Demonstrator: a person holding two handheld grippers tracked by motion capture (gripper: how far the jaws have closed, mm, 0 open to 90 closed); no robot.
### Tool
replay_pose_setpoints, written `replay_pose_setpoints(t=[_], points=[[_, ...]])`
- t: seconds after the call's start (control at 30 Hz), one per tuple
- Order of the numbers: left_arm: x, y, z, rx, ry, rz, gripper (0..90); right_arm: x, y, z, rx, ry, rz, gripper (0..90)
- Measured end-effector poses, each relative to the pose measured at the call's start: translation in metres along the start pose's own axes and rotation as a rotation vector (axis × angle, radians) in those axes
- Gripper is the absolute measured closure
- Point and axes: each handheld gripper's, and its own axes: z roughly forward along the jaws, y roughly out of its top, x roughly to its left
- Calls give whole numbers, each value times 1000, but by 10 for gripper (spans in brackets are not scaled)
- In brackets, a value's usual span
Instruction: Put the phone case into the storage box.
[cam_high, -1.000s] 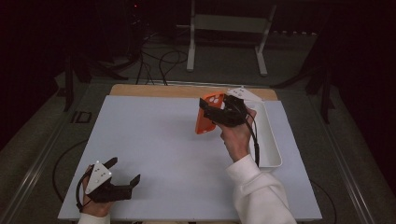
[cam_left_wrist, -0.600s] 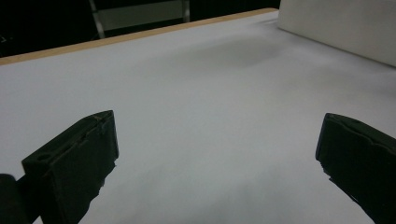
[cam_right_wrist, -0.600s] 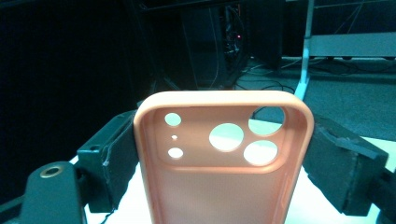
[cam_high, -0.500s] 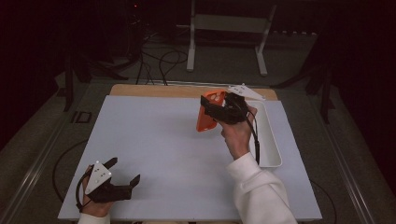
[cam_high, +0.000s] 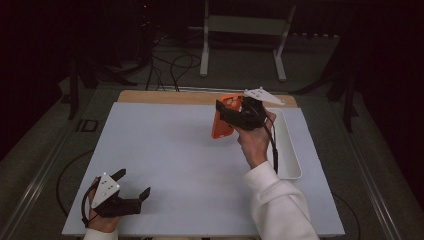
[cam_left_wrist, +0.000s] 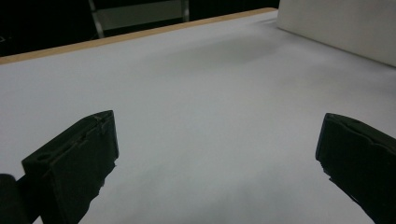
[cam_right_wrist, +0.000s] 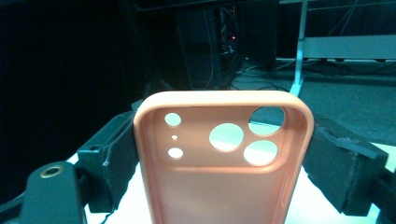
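Observation:
An orange phone case (cam_high: 222, 119) with camera cut-outs hangs in the air above the far right of the white table (cam_high: 165, 150), and my right gripper (cam_high: 231, 116) is shut on it. In the right gripper view the case (cam_right_wrist: 224, 163) stands upright with a black jaw pressed against each long side. My left gripper (cam_high: 131, 186) rests at the near left corner of the table, open. In the left gripper view its fingers (cam_left_wrist: 74, 163) stand wide apart over bare white surface.
A long white tray (cam_high: 290, 150) lies along the right side of the table, just right of my right hand. A wooden strip (cam_high: 165, 96) edges the far side. Beyond it stand a metal stand (cam_high: 240, 30) and cables (cam_high: 170, 60) on the floor.
My right gripper has lifted the phone case a little higher and slightly toward the far edge. The left gripper has stayed still.

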Motion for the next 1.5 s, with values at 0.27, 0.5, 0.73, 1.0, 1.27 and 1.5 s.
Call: replay_pose_setpoints(t=[0.27, 0.5, 0.73, 1.0, 1.27, 1.5], points=[[0, 0, 0, 0, 0, 0, 0, -4, 4, 3, 1, -20, -7, 167], [0, 0, 0, -1, 0, 0, 1, -6, 7, 5, 2, -34, -18, 167], [0, 0, 1, -1, 1, -1, 0, -7, 10, 7, -3, -44, -24, 167], [0, 0, 1, 0, 0, 2, 1, -11, 14, 9, -3, -57, -26, 167], [0, 0, 1, 1, -1, 3, 0, -13, 19, 12, -6, -73, -23, 167], [0, 0, 1, -1, 1, 1, 0, -18, 20, 17, -3, -92, -25, 167]])
